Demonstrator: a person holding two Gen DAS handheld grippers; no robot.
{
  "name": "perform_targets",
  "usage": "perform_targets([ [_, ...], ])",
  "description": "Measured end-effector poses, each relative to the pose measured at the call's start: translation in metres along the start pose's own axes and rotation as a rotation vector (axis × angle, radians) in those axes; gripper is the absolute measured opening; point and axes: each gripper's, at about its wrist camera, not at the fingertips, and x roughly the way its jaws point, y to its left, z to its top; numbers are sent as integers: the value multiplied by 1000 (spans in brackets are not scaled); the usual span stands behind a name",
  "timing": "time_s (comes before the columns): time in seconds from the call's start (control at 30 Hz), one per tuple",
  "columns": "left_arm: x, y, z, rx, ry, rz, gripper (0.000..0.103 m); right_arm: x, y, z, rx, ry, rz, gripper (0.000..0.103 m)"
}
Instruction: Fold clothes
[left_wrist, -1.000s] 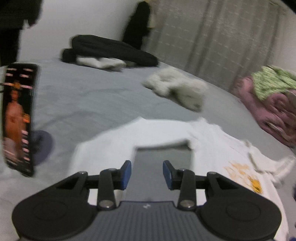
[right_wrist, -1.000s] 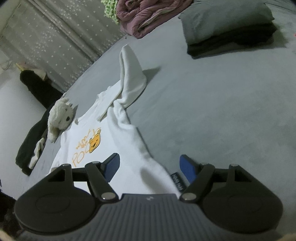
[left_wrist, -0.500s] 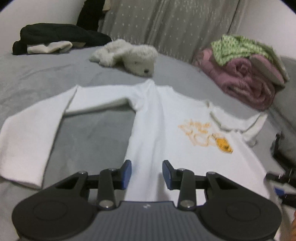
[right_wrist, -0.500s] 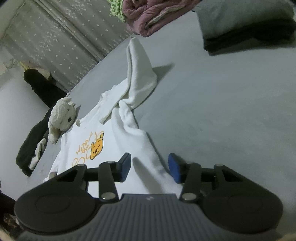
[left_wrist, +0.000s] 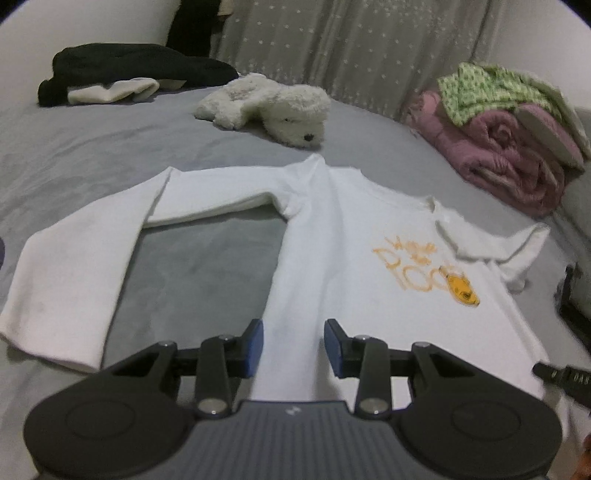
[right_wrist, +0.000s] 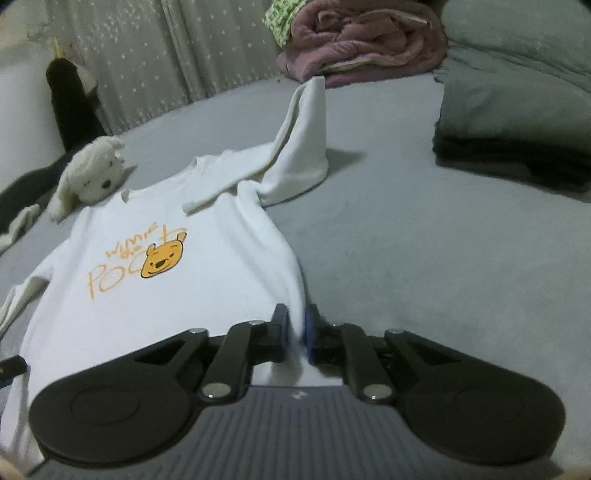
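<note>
1. a white long-sleeved shirt (left_wrist: 332, 236) lies front side up on a grey bed (right_wrist: 424, 258), with an orange bear print and lettering on its chest.
2. left gripper (left_wrist: 293, 345): tongs spread, blue pads either side of the shirt's lower edge; whether they touch the cloth cannot be told.
3. right gripper (right_wrist: 295, 328): tongs pressed nearly together, pinching a fold of white cloth at the shirt's hem corner.
4. one sleeve (left_wrist: 74, 266) is bent at the elbow and lies flat, with bare bed between it and the body of the shirt.
5. the other sleeve (right_wrist: 303, 147) is bunched beside the shoulder, its end standing up in a peak.
6. a white stuffed dog (left_wrist: 273, 107) lies just beyond the collar.
7. a rolled pink blanket (right_wrist: 362, 44) with green cloth on top sits near the curtain (left_wrist: 351, 51).
8. a folded grey and black pile (right_wrist: 513, 129) sits well apart from the shirt; dark clothes (left_wrist: 133, 70) lie at the far side.
</note>
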Motion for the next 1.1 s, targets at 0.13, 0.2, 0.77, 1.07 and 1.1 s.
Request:
perform_targets([
  [0.13,-6,-13,7,-24,-25,-60,37,-2,-21,10,131,26,112,52],
  [0.2,-7,-25,7,-7,-43,-89,38,4,-28,18,175,36,133,52],
  [0.77,25,-72,-24,179,6,-82,43,96,-39,67,387,111,383,42],
  [1.07,28,-82,-31,226,-11,-51,49,111,-46,74,391,69,377,8],
  [1.1,29,-83,-32,238,-16,-47,49,104,-44,75,345,44,338,8],
])
